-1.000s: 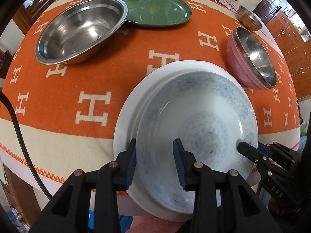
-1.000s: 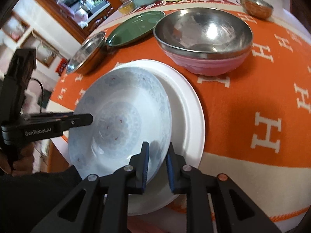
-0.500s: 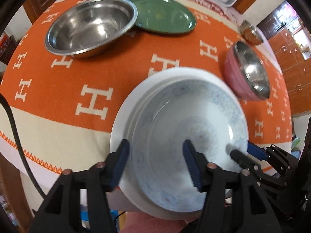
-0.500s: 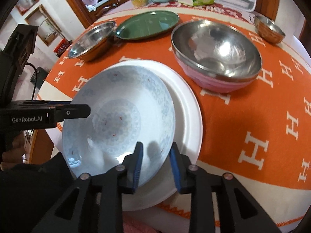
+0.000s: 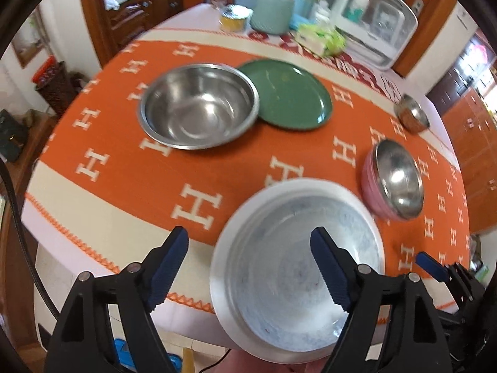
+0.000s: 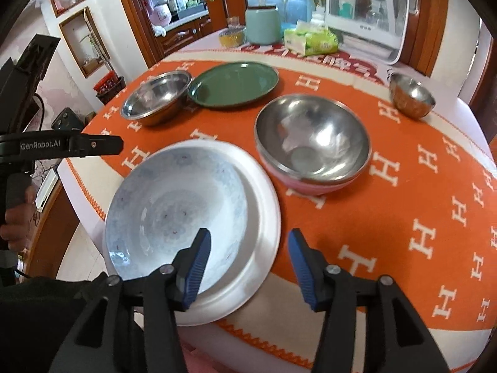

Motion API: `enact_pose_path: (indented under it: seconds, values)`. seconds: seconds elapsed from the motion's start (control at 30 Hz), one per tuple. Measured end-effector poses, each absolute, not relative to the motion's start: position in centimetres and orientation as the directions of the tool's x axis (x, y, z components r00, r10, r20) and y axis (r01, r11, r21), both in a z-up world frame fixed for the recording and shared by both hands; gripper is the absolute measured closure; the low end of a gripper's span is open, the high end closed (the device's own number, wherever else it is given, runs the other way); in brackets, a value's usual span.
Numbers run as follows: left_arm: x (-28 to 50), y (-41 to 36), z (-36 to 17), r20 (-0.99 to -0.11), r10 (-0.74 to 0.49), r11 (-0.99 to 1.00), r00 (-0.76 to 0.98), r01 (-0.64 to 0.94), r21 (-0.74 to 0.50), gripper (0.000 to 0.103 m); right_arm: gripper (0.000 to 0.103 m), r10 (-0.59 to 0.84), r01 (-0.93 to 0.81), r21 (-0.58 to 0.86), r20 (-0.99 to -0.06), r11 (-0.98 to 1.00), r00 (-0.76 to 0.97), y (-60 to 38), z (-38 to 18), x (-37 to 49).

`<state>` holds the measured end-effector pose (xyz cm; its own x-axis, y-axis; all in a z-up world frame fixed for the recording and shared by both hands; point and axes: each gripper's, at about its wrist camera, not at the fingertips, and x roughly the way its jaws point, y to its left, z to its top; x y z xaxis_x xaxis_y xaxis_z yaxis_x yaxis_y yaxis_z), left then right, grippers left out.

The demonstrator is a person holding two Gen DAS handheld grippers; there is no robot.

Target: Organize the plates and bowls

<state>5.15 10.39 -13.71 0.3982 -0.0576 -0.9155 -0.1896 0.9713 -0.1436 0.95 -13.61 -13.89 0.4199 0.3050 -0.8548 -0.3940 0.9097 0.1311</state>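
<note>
A blue-patterned bowl [image 5: 298,279] [image 6: 177,211] rests in a white plate [image 5: 310,183] [image 6: 264,217] at the table's near edge. My left gripper [image 5: 248,233] hovers above the stack's left side, jaws opening, with nothing pressed between them. My right gripper [image 6: 248,233] hovers over the stack's right rim, jaws also opening and touching nothing. Each gripper shows at the edge of the other's view: left gripper [image 6: 93,144], right gripper [image 5: 428,264]. Farther back sit a steel bowl [image 5: 198,115] [image 6: 158,96] beside a green plate [image 5: 289,96] [image 6: 233,84], and a steel bowl nested in a pink bowl [image 5: 394,180] [image 6: 310,140].
A small metal bowl [image 5: 411,118] [image 6: 410,96] stands at the far right of the orange cloth. Along the far edge are a teal canister [image 6: 262,26], a tissue pack [image 6: 310,42] and a white cabinet [image 6: 366,15]. A hand [image 6: 15,217] holds the left gripper's handle.
Both grippers released the patterned bowl's rim, spread their jaws and rose away from the table. The bowl stays in the white plate.
</note>
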Motion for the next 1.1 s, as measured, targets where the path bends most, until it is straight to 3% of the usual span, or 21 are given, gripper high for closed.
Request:
enact_pose_path:
  seconds: [0.67,1.1]
  values:
    - [3.3,10.4,-3.2,-0.841,0.099,0.977,0.532,-0.212,-0.018,0.017,0.045,0.561,-0.416,0.386,-0.67,0.823,0.487,-14.1,-7.6,7.3]
    - [6.2,11.9,-2.0,-0.828,0.062,0.983,0.558,-0.179,-0.048,0.015,0.039,0.524,-0.362,0.38,-0.662,0.851,0.536,-12.9,-6.3,9.7]
